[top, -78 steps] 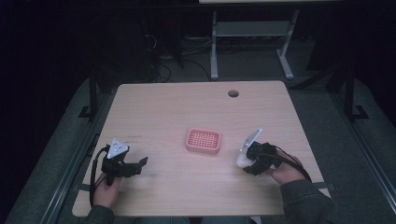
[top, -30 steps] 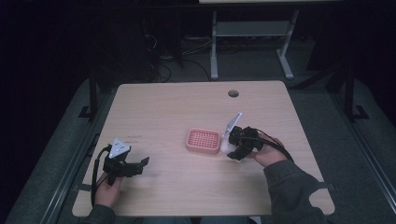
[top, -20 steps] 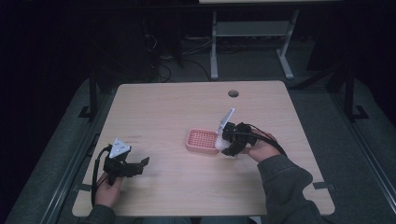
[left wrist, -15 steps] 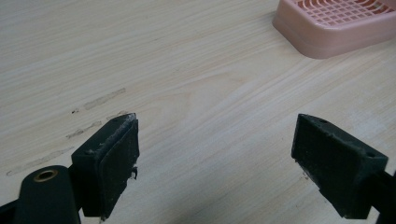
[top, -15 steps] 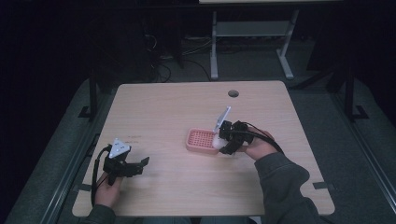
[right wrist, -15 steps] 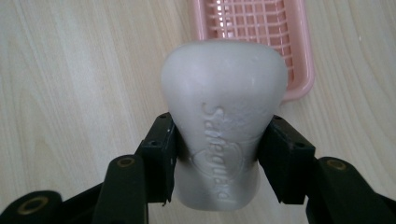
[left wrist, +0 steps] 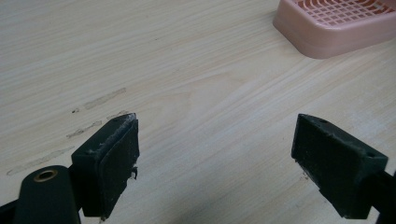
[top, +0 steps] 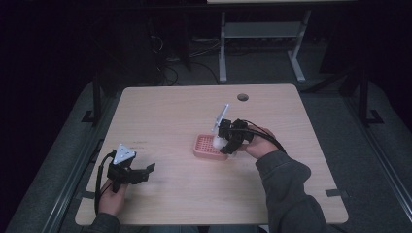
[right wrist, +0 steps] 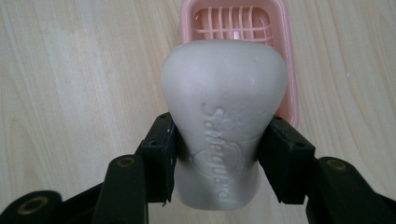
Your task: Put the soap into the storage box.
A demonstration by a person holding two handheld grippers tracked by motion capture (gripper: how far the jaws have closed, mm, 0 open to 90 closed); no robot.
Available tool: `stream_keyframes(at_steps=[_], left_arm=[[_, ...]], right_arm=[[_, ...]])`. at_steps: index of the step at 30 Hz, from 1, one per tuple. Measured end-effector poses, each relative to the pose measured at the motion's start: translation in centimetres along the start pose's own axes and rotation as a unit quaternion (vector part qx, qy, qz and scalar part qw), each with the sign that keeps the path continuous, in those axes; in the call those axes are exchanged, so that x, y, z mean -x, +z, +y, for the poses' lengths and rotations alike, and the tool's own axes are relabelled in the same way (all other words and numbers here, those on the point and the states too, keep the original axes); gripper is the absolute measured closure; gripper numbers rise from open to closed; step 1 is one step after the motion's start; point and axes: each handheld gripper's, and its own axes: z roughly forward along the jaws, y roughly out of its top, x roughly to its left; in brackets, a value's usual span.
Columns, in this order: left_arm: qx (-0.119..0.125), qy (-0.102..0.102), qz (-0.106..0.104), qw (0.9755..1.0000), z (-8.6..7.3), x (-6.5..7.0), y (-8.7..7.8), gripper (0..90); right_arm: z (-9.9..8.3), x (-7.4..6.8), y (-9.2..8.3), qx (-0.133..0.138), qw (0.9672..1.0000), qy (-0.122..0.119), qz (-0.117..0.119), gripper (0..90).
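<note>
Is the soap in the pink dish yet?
Not yet. The soap is clamped between the right gripper's jaws, held over the pink dish, whose slatted bottom looks bare.

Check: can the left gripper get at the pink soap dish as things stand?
Probably yes. The left gripper is open with bare table between it and the soap dish. The right gripper, shut on the soap, crowds the dish's far side.

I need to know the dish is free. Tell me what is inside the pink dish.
The far slats of the dish show bare. The soap, clamped in the right gripper over it, covers the near part, so that part cannot be checked.
</note>
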Motion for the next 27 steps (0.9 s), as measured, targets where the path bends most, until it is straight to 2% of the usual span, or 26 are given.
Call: stream_keyframes(at_steps=[6,27], left_arm=[[0.000,0.001,0.000,1.0000,0.0,0.0,0.0,14.7],[-0.001,0.001,0.001,1.0000,0.0,0.1,0.0,14.7]], right_arm=[[0.9,0.2,0.5,-0.005,1.0000,-0.008,-0.001,48.7],[3.2,1.4,2.1,-0.010,0.9999,-0.008,0.011,48.8]])
